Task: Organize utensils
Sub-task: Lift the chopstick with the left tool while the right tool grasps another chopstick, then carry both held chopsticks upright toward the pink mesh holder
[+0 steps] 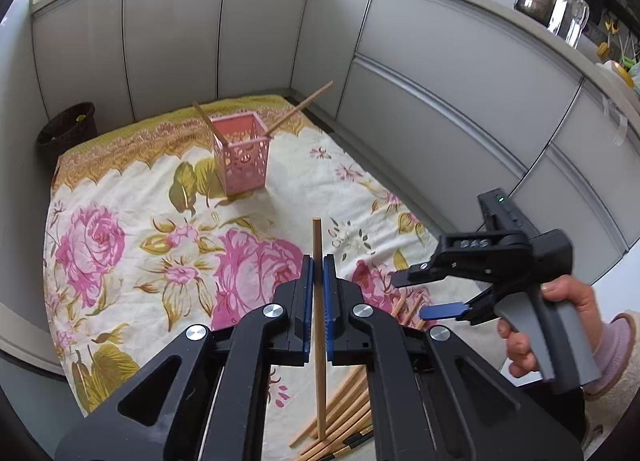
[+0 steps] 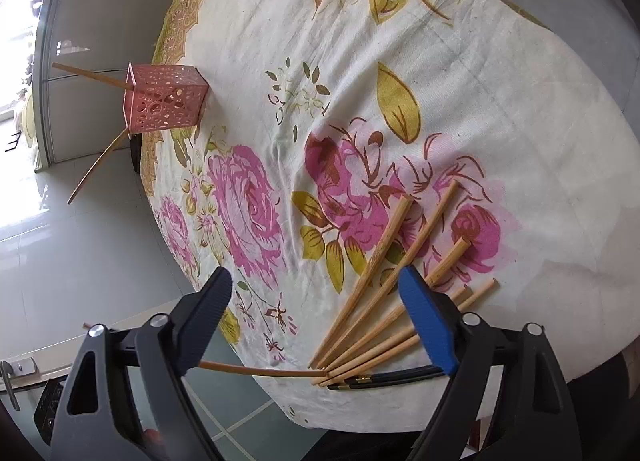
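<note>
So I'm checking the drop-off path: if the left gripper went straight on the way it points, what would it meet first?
Probably the floral tablecloth just short of the pink basket. The left gripper, jaws shut on a chopstick, aims slightly downward; depth is unclear.

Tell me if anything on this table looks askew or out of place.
The two chopsticks in the pink holder splay apart, leaning over opposite corners instead of standing together. The loose chopsticks fan out unevenly at the table edge, their ends bunched beside it.

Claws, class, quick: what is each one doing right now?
Left claw: closed on a chopstick.
Right claw: open, holding nothing.
</note>
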Motion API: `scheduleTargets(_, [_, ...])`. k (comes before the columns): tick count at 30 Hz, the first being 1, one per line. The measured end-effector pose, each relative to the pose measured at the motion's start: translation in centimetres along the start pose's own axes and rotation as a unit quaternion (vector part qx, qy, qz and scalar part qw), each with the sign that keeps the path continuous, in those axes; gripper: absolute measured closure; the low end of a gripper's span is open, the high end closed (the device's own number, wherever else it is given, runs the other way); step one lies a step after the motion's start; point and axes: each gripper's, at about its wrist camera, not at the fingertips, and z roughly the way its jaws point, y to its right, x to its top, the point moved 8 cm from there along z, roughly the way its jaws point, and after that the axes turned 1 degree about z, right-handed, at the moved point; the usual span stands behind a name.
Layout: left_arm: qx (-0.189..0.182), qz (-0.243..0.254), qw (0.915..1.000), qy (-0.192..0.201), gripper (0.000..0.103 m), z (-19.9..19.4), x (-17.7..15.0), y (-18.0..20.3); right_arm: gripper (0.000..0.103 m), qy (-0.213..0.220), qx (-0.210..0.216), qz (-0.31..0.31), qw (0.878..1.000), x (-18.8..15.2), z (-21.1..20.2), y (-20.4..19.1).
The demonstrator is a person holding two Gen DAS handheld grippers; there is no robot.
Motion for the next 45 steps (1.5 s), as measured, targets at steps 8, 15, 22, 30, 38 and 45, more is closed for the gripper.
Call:
scheduleTargets(8, [-0.011,0.025,0.9970,0.072,0.099,-5.5,2.2,0.0,0.045,0.013,-0.069,0.015,0.997,0.5,1.7,0.6])
scheduleTargets(15, [-0.016,0.030,0.9938,0.106,0.099,-7.7,2.6,-0.3,0.049,0.011,-0.149,0.026,0.988,1.1,3.5,0.6])
scheduleTargets(22, [-0.008,0.014,0.9911,0.132,0.099,-9.6,2.8,-1.8,0.092,0.060,-0.246,0.008,0.967,1.8,5.0,-0.3])
scheduleTargets(30, [0.002,-0.007,0.9914,0.131,0.099,-9.2,2.5,-2.6,0.094,0.100,-0.156,-0.015,0.983,2.4,5.7,-0.2])
scheduleTargets(38, [0.014,-0.011,0.9896,0.143,0.099,-10.0,2.9,-1.7,0.094,0.192,-0.097,-0.123,0.969,0.4,0.7,-4.4])
scheduleTargets(45, [0.023,-0.021,0.9866,0.160,0.099,-11.4,3.2,-0.5,0.095,0.287,-0.048,-0.225,0.930,-3.1,-5.2,-7.9])
